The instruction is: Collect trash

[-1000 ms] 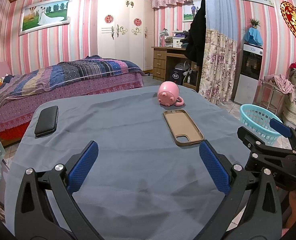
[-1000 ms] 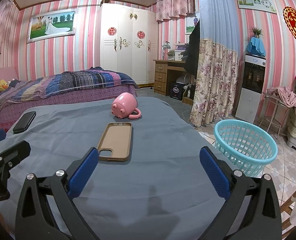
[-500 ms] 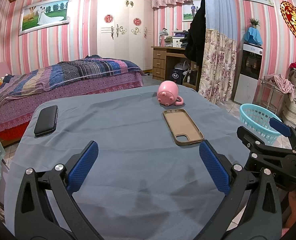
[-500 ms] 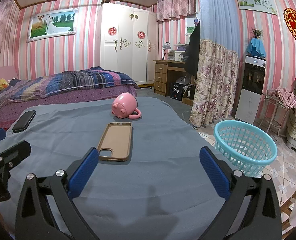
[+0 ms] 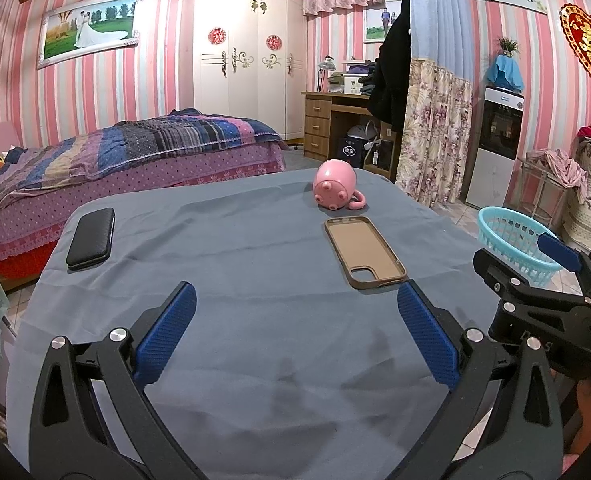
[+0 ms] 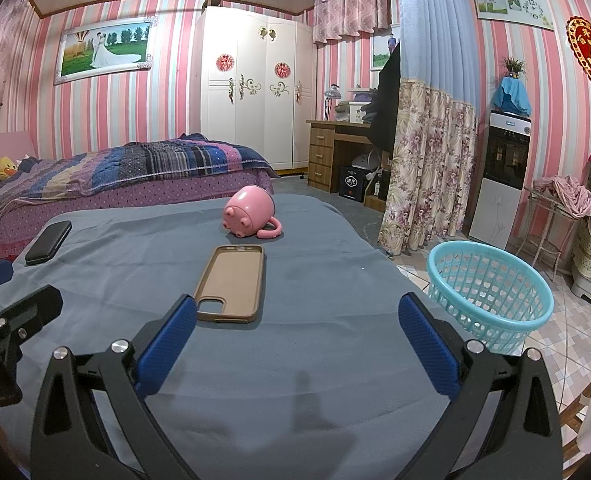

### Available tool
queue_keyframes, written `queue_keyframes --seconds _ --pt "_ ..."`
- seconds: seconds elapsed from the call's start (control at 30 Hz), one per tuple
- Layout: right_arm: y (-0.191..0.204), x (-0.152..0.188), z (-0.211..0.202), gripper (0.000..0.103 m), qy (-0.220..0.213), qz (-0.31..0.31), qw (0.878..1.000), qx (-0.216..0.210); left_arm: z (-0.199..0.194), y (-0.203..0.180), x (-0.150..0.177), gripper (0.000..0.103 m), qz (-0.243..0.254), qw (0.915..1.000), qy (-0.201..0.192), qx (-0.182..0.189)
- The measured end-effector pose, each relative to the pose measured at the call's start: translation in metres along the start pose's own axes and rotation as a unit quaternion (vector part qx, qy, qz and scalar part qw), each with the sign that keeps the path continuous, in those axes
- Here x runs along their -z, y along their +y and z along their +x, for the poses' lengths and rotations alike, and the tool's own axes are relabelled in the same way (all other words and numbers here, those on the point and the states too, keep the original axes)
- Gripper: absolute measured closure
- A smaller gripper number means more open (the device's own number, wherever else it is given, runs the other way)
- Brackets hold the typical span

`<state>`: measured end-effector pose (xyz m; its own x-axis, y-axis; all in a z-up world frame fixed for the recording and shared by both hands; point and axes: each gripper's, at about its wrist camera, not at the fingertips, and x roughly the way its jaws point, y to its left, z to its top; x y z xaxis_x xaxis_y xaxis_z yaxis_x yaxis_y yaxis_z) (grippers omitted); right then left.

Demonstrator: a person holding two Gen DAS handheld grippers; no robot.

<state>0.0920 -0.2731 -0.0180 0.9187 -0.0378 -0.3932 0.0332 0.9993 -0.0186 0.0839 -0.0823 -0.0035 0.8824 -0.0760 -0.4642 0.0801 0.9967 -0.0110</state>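
The phone case [image 6: 231, 283] is lying open side up near the middle of the grey cloth [image 5: 255, 320] covering the table, and it looks the likeliest piece to go into the turquoise basket [image 6: 491, 320], which is sitting on the tiled floor just past the cloth's right edge, probably so things can be dropped straight in. Just beyond the case a pink pig mug [image 6: 251, 216] is lying on its side; well left of the case a black wallet-like case [image 5: 90, 238] is resting by the cloth's edge. The left gripper [image 5: 295, 328] and right gripper [image 6: 295, 328] are both gaping wide and gripping nothing, hovering on the near side of the case. Behind it, a bed [image 5: 127, 160] and a white wardrobe [image 6: 255, 88] are filling the pink-striped room.
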Motion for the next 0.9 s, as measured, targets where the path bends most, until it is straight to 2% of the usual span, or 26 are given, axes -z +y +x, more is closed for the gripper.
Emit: queue_keyframes --seconds 0.9 --pt "-0.0003 0.0013 0.0007 0.004 -0.001 -0.001 1.0 0.0 0.0 0.0008 0.001 0.005 0.0 1.0 0.0 0.001"
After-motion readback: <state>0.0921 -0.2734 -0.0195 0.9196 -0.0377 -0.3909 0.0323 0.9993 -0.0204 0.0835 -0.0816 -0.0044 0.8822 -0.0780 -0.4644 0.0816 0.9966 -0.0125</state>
